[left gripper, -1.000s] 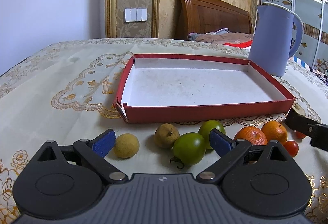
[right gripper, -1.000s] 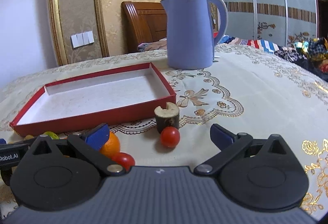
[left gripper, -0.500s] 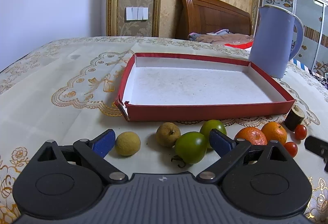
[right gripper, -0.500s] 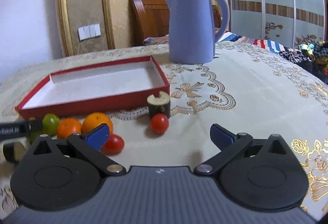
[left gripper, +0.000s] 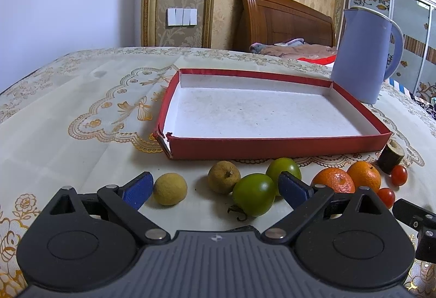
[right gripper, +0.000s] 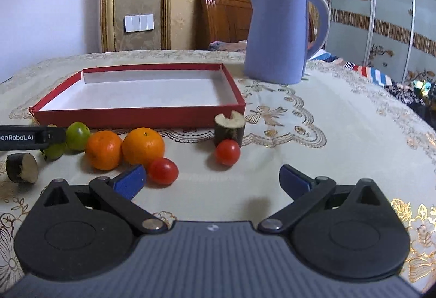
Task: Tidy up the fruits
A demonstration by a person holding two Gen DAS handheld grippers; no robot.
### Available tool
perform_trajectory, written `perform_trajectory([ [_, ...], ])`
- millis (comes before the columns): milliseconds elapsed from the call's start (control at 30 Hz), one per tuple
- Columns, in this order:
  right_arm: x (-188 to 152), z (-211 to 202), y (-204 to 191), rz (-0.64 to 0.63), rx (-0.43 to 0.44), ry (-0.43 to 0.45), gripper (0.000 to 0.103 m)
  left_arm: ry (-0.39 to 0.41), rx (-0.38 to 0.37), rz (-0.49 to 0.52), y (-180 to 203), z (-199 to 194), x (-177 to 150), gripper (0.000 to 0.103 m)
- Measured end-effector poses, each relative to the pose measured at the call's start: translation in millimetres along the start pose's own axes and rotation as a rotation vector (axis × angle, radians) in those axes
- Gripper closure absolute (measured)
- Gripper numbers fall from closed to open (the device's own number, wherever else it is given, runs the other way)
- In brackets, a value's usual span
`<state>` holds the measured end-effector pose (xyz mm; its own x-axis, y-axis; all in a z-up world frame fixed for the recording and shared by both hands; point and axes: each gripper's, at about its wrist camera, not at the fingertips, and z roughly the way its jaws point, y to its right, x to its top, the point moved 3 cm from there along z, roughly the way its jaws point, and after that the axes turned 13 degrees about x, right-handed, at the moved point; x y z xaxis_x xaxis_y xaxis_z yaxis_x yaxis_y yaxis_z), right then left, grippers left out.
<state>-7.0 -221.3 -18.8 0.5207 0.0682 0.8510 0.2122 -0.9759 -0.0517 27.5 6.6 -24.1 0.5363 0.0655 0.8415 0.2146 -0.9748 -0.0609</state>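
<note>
My left tongs (left gripper: 215,186) gape wide and empty, low over the table (left gripper: 68,150), with a green tomato (left gripper: 254,198) between the fingers. My right tongs (right gripper: 212,179) also stand open, holding nothing, a cherry tomato (right gripper: 163,171) just beside the left finger. Two mandarins (right gripper: 143,146) sit behind it. Farther back lies the empty red box (left gripper: 272,146), then the blue kettle (right gripper: 275,33).

The left gripper's finger (right gripper: 32,137) partly hides one green tomato (right gripper: 54,151). The frame edge cuts off its printed lettering.
</note>
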Motion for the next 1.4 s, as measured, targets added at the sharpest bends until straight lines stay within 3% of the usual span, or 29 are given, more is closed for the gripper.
perform_trajectory([
  [600, 0, 7, -2, -0.003, 0.057, -0.051, 0.0, 0.0, 0.002, -0.015, -3, -3, -1, 0.004],
  [967, 0, 12, -5, -0.03, 0.043, -0.075, 0.0, -0.006, -0.002, -0.01, -3, -2, -1, 0.004],
  [1167, -1, 16, -6, -0.028, 0.09, -0.102, 0.026, 0.032, -0.008, -0.048, -11, -9, -1, 0.004],
  [1400, 0, 21, -12, -0.044, 0.138, -0.111, 0.042, 0.055, -0.025, -0.093, -19, -14, 0, 0.004],
])
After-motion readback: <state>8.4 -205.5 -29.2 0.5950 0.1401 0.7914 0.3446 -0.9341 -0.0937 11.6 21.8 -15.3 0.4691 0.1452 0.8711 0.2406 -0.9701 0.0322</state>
